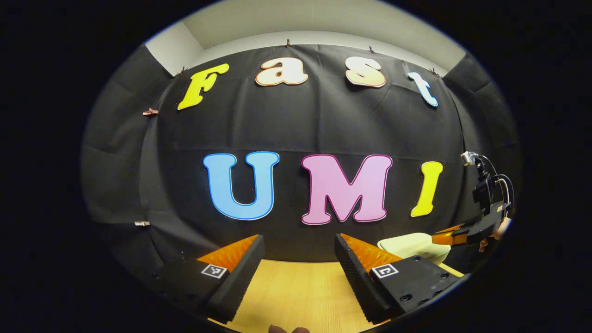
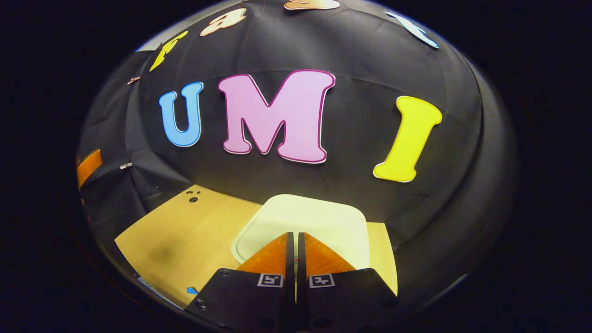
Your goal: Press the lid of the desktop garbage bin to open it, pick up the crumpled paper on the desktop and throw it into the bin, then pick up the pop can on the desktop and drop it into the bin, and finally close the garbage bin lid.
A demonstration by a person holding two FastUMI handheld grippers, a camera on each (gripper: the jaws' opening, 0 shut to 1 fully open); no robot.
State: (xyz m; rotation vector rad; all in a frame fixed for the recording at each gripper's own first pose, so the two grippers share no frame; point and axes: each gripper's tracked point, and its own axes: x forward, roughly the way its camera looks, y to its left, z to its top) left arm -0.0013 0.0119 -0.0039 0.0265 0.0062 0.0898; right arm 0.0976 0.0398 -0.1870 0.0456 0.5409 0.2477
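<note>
The bin's pale cream lid (image 2: 305,215) lies flat and closed on the wooden table (image 2: 185,231), right in front of my right gripper (image 2: 292,234). That gripper is shut with nothing between its fingers, and its tips sit over the lid's near edge; whether they touch it I cannot tell. In the left gripper view the bin (image 1: 411,245) stands at the right, with the right gripper (image 1: 439,239) reaching in over it from the right. My left gripper (image 1: 299,238) is open and holds nothing, hovering over the table (image 1: 296,286) to the left of the bin.
The black cloth wall stands close behind the bin and the table's far edge. A small dark mark (image 2: 193,199) sits on the table near that edge. A hand (image 1: 503,225) holds the right gripper. Part of the left gripper (image 2: 89,166) shows at the far left.
</note>
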